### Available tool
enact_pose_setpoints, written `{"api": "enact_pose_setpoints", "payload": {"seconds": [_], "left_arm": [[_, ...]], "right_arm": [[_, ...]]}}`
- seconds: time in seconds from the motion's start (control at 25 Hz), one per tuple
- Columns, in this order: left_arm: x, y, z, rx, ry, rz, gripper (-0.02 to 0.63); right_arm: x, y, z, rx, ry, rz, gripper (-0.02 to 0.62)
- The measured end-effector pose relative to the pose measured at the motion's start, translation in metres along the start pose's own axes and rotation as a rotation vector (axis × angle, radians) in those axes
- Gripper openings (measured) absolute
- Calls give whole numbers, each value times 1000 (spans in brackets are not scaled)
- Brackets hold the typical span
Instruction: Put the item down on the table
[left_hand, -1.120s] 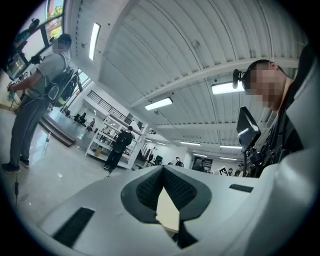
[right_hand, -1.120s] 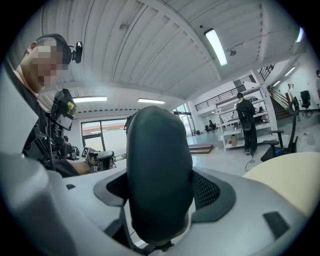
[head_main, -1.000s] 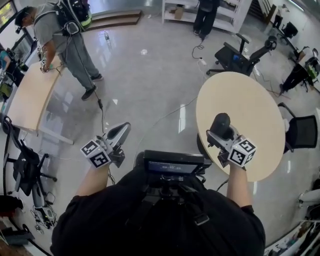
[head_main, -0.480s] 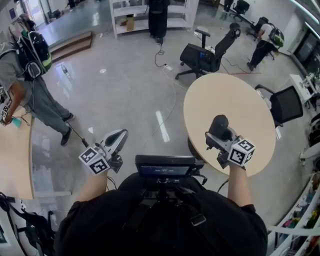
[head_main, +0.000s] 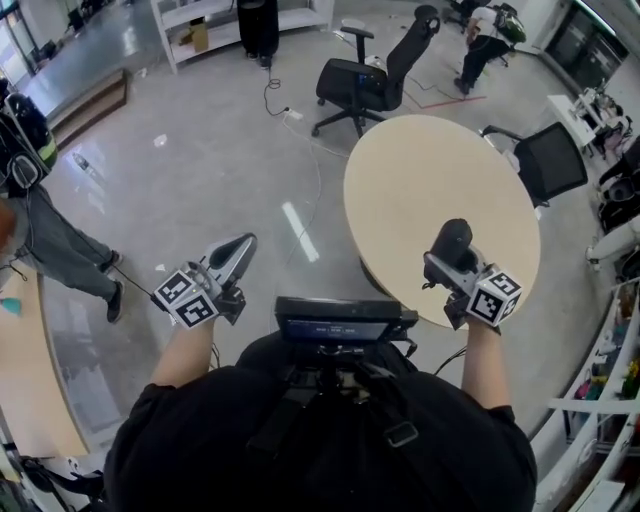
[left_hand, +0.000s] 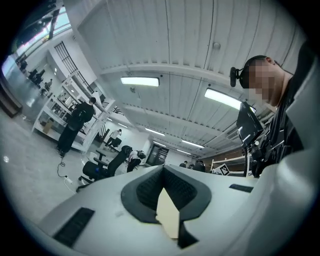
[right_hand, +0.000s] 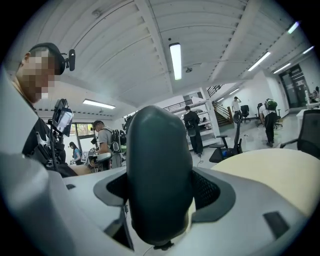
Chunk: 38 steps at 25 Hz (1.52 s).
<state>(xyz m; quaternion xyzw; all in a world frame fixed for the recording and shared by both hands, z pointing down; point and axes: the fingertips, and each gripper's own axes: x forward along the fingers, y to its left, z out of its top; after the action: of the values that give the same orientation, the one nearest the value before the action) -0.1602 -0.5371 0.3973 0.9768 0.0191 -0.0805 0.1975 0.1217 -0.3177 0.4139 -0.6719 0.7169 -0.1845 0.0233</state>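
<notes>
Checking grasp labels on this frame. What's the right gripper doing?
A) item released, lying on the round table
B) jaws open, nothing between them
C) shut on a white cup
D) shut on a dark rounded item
D: in the right gripper view the dark rounded item sits clamped between the pads, and in the head view the right gripper carries it over the round table.

Black short-sleeved shirt (head_main: 190, 450). Black harness straps (head_main: 290, 415) run over chest, plastic buckle (head_main: 400, 434) on one strap. Dark box with screen (head_main: 340, 325) mounted in front of chest. Tools: left gripper (head_main: 240, 248), right gripper (head_main: 452, 245). Grey shells, black textured pads (left_hand: 150, 187), each with cube (head_main: 190, 298) of black-and-white square markers.
</notes>
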Motion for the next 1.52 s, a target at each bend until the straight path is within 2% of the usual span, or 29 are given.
{"api": "enact_pose_setpoints", "payload": {"seconds": [0.2,0.52,0.68,0.8,1.04,1.12,1.36,1.44,1.52], "left_arm": [[96,7,-14,14,39,-49,-6],[229,4,-32,0,66,-67,-6],[300,3,-56,-1,143,-134,-6],[340,1,-61,1,198,-190,-6],[416,10,-82,-25,260,-345,-6],[439,17,-85,-25,266,-405,-6],[516,52,-68,-38,246,-580,-6],[543,67,-65,-17,261,-611,-6],[570,82,-67,23,278,-610,-6]], "right_arm": [[-16,-79,16,-8,-38,-36,350],[-45,-198,41,-12,-86,-60,350],[-63,-256,37,17,-132,-118,350],[-74,-276,41,38,-153,-164,350],[-110,-310,32,83,-192,-342,350],[-118,-319,40,74,-197,-410,350],[-125,-375,113,-33,-184,-609,350],[-122,-402,138,-57,-168,-653,350],[-120,-431,156,-71,-154,-687,350]]}}
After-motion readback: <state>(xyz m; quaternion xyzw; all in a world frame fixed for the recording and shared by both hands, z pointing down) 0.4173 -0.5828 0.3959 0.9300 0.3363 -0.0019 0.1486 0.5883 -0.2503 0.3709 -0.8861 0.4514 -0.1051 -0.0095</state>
